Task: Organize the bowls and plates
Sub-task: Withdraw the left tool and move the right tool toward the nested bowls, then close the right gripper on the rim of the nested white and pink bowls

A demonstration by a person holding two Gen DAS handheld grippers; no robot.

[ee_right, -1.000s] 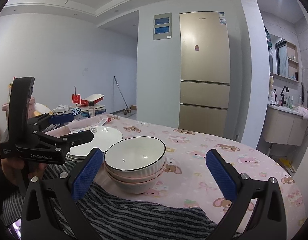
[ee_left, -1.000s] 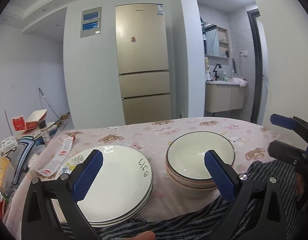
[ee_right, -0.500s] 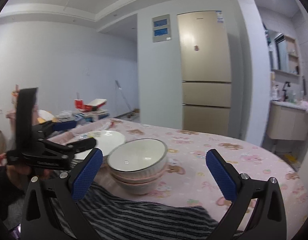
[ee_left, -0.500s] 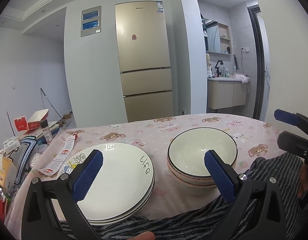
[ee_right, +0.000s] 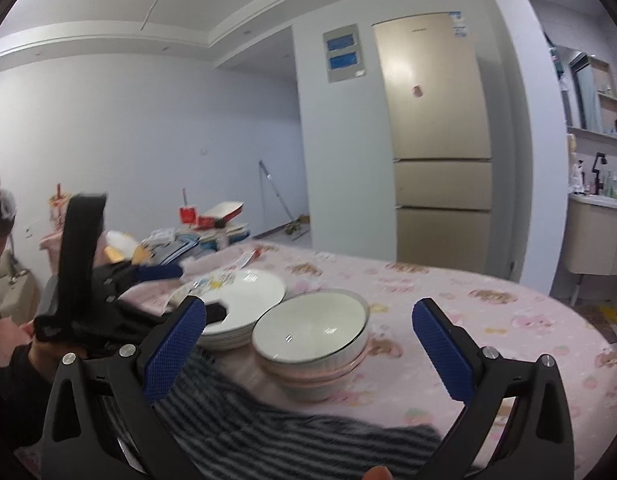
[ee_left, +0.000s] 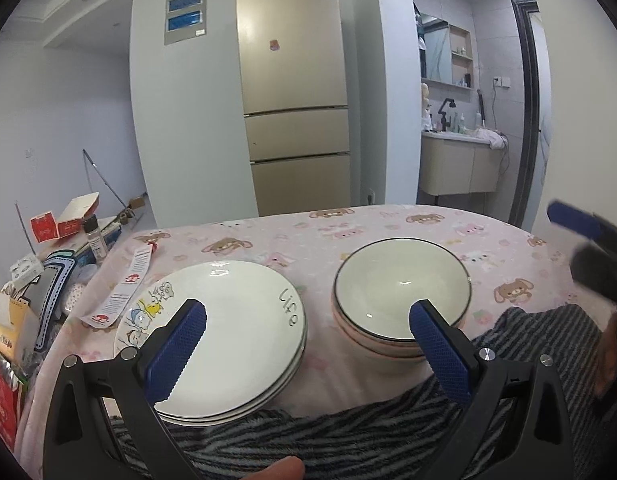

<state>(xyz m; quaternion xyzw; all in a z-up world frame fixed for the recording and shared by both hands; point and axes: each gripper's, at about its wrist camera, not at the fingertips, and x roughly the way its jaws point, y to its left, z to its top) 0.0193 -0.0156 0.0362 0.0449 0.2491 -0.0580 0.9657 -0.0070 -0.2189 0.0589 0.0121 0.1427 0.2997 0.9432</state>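
Note:
A stack of white plates (ee_left: 228,332), the top one lettered "Life", lies left on the pink tablecloth (ee_left: 388,224). Right of it stands a stack of white bowls (ee_left: 402,300) with dark rims. My left gripper (ee_left: 308,344) hovers open above the near table edge, in front of both stacks, holding nothing. In the right wrist view the bowls (ee_right: 312,330) sit just ahead, the plates (ee_right: 244,300) behind them to the left. My right gripper (ee_right: 308,344) is open and empty, raised above the table's near edge. The left gripper's body (ee_right: 88,280) shows at the left.
A striped grey cloth (ee_left: 368,432) covers the near table edge. Boxes, a bottle and papers (ee_left: 68,240) crowd the table's left end. A gold fridge (ee_left: 296,92) stands beyond the table, a washroom (ee_left: 460,160) to the right. A person's hand (ee_right: 36,344) holds the left gripper.
The right gripper has lifted and swung left, so the bowls and plates sit lower and nearer in its view. The left gripper has risen slightly. Both stayed open.

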